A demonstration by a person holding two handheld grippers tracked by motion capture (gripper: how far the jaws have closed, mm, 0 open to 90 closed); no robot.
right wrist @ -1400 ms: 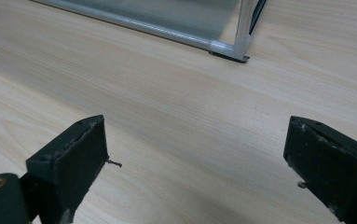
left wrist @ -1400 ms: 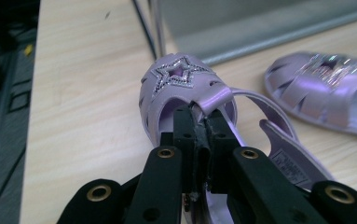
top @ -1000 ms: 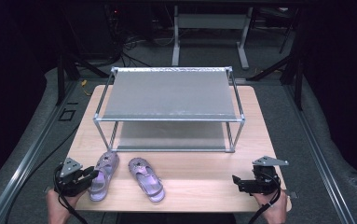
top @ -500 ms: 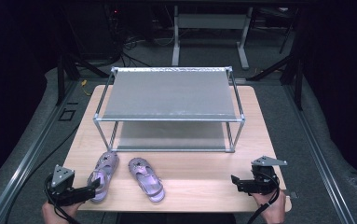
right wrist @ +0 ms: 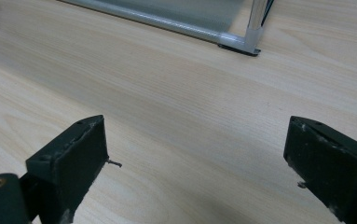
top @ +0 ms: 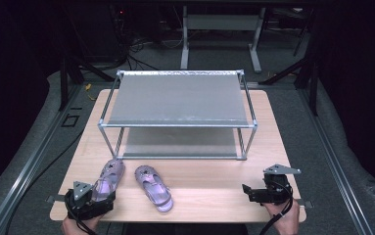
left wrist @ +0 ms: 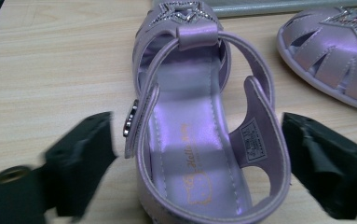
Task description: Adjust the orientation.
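Lilac sandal (left wrist: 199, 140) sits heel-first between the wide left claw (left wrist: 199, 154), just closing in for a side grip; right claw (right wrist: 197, 158) gapes idle, well apart from the sandal.

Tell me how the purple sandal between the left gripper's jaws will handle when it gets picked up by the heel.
The purple sandal is small and strappy, so probably light. Its thin heel strap looks soft and may buckle under the jaws closing in on either side. The glossy finish could be slippery, and a heel-end grip would likely let the toe droop.
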